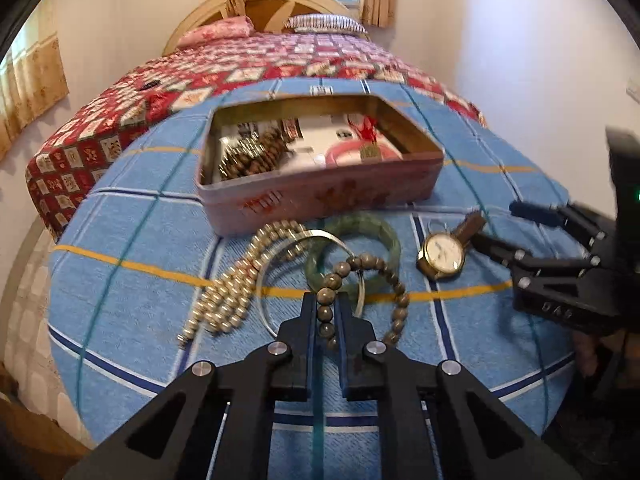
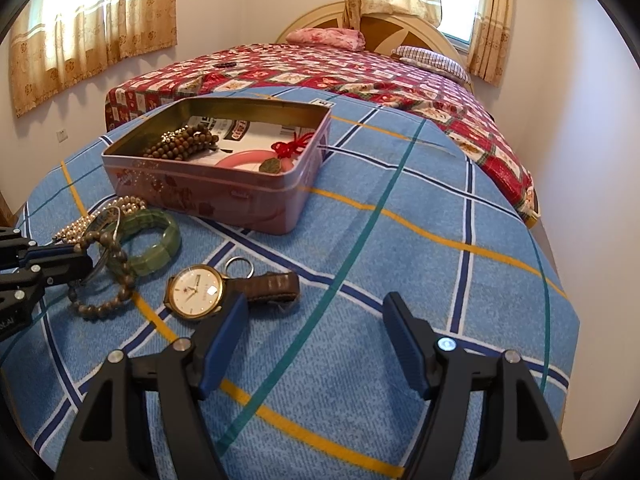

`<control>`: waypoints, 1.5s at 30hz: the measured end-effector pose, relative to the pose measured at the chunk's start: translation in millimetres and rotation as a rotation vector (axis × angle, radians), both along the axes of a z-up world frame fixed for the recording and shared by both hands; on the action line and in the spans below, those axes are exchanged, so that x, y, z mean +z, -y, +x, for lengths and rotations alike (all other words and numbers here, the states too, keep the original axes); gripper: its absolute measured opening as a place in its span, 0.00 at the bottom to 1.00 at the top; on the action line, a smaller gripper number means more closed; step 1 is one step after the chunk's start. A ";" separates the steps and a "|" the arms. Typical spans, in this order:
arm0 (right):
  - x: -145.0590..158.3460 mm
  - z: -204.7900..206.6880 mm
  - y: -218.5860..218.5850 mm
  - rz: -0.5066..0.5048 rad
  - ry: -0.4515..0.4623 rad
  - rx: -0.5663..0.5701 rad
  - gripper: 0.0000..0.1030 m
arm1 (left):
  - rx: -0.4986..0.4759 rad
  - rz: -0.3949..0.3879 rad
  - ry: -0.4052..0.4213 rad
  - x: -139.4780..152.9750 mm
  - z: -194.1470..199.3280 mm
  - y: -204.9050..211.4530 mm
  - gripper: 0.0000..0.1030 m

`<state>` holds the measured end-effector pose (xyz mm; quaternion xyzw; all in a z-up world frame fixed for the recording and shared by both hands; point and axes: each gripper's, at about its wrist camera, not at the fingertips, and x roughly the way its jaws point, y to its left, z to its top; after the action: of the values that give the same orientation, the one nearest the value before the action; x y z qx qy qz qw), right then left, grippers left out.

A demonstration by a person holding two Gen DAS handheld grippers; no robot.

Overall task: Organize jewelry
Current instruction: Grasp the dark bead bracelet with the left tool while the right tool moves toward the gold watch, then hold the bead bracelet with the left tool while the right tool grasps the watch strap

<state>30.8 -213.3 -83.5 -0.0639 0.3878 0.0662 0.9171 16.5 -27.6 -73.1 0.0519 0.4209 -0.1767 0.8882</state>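
The left gripper (image 1: 324,312) sits at the bottom middle of its own view. Its two fingers are almost together and pinch the brown bead bracelet (image 1: 384,280) on one side. The rest of that bracelet lies on the blue blanket (image 1: 140,300), and part of it rests on the green bracelet (image 1: 390,240).

The green bracelet is in the middle of the view, just below the pink tin (image 1: 320,196). A thin silver ring (image 1: 320,236) overlaps it. To the left lies a bunch of pearl beads (image 1: 228,292), touching the silver ring.

The tin is open on top, in the upper middle of the view. Inside it, on the left, is a pile of dark beads (image 1: 252,156). On the right are a pink ring (image 1: 352,152) and a red knot (image 1: 368,128).

The right gripper (image 2: 316,320) is at the bottom middle of its own view. Its blue fingers are wide apart and hold nothing. The left finger is just beside the gold watch (image 2: 196,290), which lies flat on the blanket with its brown strap (image 2: 276,284) pointing right. A small key ring (image 2: 239,267) sits right above the watch.

Behind the blanket is a bed with a red cover (image 2: 360,68).
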 end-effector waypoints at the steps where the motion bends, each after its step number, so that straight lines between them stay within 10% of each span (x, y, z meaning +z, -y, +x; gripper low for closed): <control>1: -0.3 0.3 -1.0 0.001 0.000 0.000 0.70 | 0.006 -0.009 0.011 5.6 -0.4 -2.7 0.08; 24: 12.1 29.2 -13.1 0.035 -0.011 0.083 0.68 | 0.196 -0.065 0.057 29.5 22.6 -75.3 0.08; 35: -2.4 12.8 -0.5 0.074 -0.186 0.122 0.36 | 0.223 -0.060 0.020 15.2 31.4 -85.9 0.08; 45: 7.5 3.9 0.8 0.130 -0.148 0.123 0.47 | 0.218 -0.055 0.015 13.9 30.9 -84.1 0.08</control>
<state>34.7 -214.1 -76.0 -0.0230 0.4448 0.1517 0.8824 47.4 56.5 -59.2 -0.0174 0.4122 -0.0899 0.9065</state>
